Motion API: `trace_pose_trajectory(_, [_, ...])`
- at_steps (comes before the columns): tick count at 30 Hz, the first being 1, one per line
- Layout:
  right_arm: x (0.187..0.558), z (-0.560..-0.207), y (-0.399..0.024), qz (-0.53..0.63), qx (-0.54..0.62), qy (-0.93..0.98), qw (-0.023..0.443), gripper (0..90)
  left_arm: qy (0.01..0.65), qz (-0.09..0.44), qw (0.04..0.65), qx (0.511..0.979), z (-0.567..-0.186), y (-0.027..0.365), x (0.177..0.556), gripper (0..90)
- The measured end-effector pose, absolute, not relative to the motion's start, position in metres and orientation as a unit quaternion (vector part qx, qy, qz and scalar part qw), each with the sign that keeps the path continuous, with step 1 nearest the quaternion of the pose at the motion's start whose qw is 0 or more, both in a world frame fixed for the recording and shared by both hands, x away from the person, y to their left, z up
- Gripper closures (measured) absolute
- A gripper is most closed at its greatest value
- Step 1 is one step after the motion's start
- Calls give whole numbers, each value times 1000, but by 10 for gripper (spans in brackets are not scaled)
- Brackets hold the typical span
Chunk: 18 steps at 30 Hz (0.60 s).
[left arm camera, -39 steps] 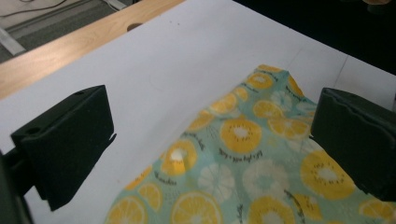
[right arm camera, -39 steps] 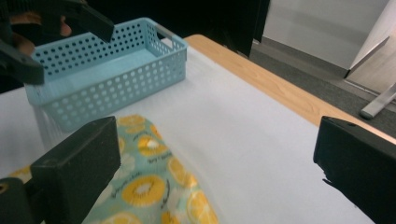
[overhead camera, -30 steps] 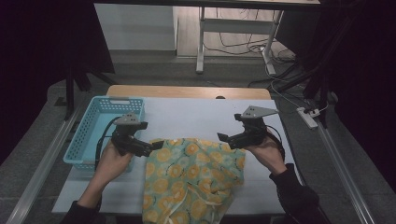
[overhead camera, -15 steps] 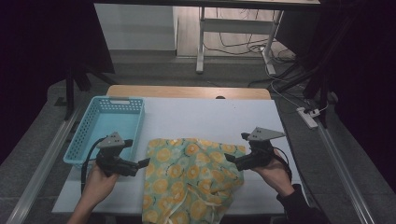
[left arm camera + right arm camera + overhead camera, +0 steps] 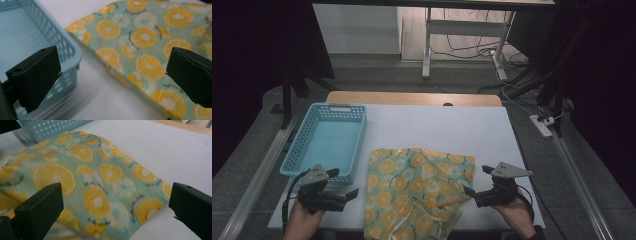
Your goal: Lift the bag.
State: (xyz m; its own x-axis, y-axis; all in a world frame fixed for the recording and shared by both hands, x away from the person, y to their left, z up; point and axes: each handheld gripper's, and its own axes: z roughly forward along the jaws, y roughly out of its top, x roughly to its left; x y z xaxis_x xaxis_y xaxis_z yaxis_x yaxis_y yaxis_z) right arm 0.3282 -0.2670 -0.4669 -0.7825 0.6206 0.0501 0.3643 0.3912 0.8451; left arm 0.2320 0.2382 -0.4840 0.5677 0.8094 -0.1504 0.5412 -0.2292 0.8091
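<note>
Both your grippers have pulled back toward you and away from the cloth (image 5: 417, 192) since a second ago, when they sat at its far corners; the cloth now lies released on the table (image 5: 447, 125), still rumpled at its near edge.

Your left gripper (image 5: 343, 195) rests at the near left, jaws spread wide and holding nothing. Along those jaws, the cloth's left edge lies ahead and to the right, just beyond the tips, with a strip of bare table between. The basket (image 5: 357, 140) stands ahead and to the left, its near corner close by the left jaw, and nothing lies in it.

Your right gripper (image 5: 472, 194) sits at the near right, jaws likewise wide apart and empty. Its view looks straight over the cloth's right corner, which lies flat between and just ahead of the tips, bare table to the right.

The wide jaws and low, inward-pointing pose suggest you let go after spreading the cloth and are lining up for fresh holds on its side edges, perhaps to fold it. The far half looks flat, likely because it was pulled taut there; the near part bunches and hangs at the table edge, so it probably needs smoothing first.
</note>
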Motion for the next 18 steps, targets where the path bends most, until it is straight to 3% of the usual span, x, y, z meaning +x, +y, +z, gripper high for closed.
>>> trace_pose_trajectory(18, [283,-497,-315,423,365,815,151,1,490,155,388,765,-517,263,199,0])
